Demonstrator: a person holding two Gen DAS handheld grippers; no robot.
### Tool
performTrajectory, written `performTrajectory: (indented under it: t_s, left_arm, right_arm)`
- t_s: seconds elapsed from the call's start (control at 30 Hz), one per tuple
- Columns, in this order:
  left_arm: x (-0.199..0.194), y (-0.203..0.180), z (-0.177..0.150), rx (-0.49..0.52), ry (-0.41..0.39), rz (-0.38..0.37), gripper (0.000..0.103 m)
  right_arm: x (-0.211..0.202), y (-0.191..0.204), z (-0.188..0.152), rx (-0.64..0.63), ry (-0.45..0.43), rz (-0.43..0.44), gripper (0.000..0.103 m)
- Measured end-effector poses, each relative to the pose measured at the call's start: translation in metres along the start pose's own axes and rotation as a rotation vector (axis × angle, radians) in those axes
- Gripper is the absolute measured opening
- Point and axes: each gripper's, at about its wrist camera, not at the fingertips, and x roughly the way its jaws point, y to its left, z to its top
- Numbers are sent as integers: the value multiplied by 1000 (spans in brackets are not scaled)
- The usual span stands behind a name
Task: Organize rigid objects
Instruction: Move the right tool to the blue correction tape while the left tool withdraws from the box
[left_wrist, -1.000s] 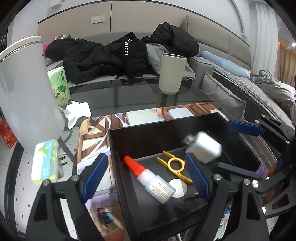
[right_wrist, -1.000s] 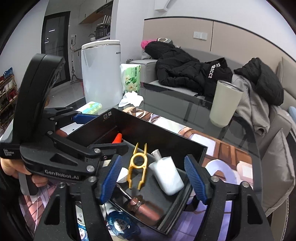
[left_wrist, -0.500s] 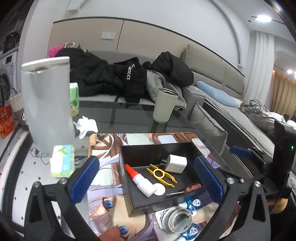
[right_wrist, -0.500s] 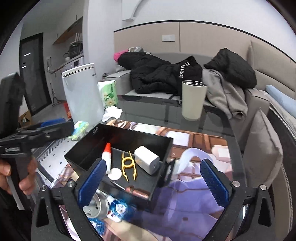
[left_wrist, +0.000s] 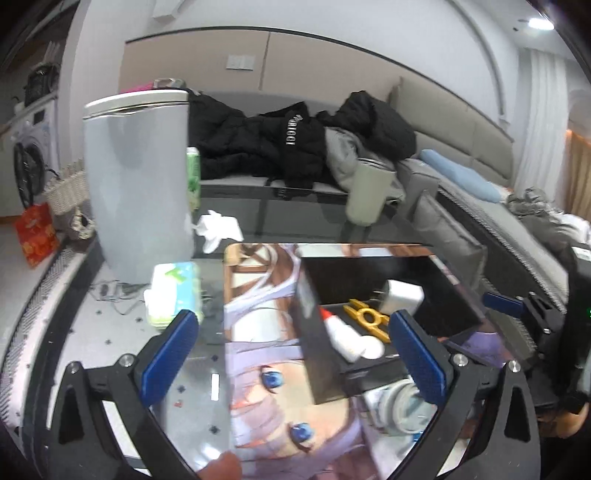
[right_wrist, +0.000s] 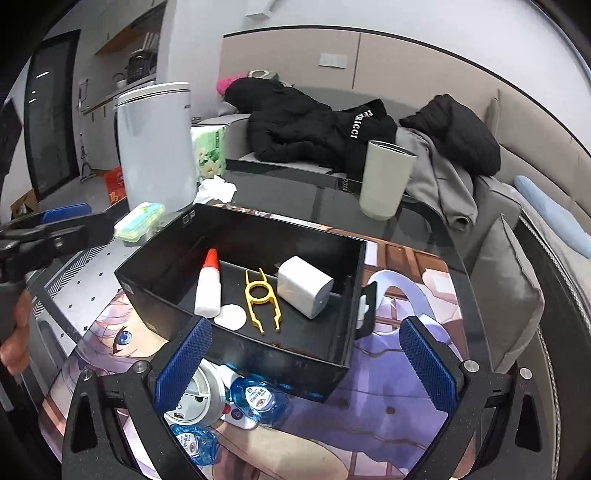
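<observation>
A black open box (right_wrist: 343, 347) sits on a printed mat on the glass table. In it lie a white glue bottle with a red cap (right_wrist: 208, 286), a yellow plastic tool (right_wrist: 261, 297), a white charger block (right_wrist: 304, 287) and a white disc (right_wrist: 231, 316). The box (left_wrist: 310, 354) and its contents also show in the left wrist view. My right gripper (right_wrist: 304, 363) is open and empty, above the box's near wall. My left gripper (left_wrist: 293, 352) is open and empty, back from the box's left side.
Near the box's front lie a round white device (right_wrist: 197, 400), blue plastic packets (right_wrist: 258, 400) and a white remote. A grey-green cup (right_wrist: 384, 179), a tall white bin (right_wrist: 157, 144), tissue packs (right_wrist: 210, 151) and a green case (right_wrist: 140, 218) stand around. A sofa with black coats is behind.
The white charger block dropped from my left gripper into the box. Both grippers then pulled back and up from the box, and the left one swung to the left.
</observation>
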Motion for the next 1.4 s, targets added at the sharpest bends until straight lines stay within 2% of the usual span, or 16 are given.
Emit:
performTrajectory:
  t_s: [0.07,0.13,0.2,0.27,0.33,0.47,0.6,0.67,0.73,1.03,1.17,1.3,1.4]
  left_arm:
    - [3,5,-3,-10,1,34,103]
    - [7,12,-3,-45,19,38,103]
    - [11,16,1,-71,23,40,103]
    - [15,15,5,-76,24,23,103]
    - [18,11,6,-82,19,-13,103]
    - [19,-3,2,-34,23,-25,103]
    - [13,-12,-4,31,38,11,103]
    - [6,-13,-8,36,23,47,103]
    - [2,-13,-12,37,48,33,103]
    - [-10,-27,-36,106,98,17,103]
    - [-13,-29,-43,106,102,18,103]
    - [-19,-22,-50,48,109,4,103]
    - [-20,-23,-55,57,129,4,103]
  right_arm:
    - [7,3,-3,21,39,16,103]
    - [4,8,-6,30,41,34,103]
    - [0,16,-7,-17,16,38,103]
    - [-4,21,-5,-57,-29,42,103]
    - [-5,19,-3,-54,-26,80,103]
    - [-16,7,-5,25,-31,149,103]
    - [-36,7,-15,-43,-38,175,103]
    - [-42,7,-23,-108,11,230,103]
    - [-44,4,-29,-136,35,247,103]
    - [-41,-17,-37,-26,64,249,103]
    - [-29,-11,-45,3,115,264,103]
    - [-21,9,-55,-51,159,268,103]
    - [-15,22,-60,-58,196,284,103]
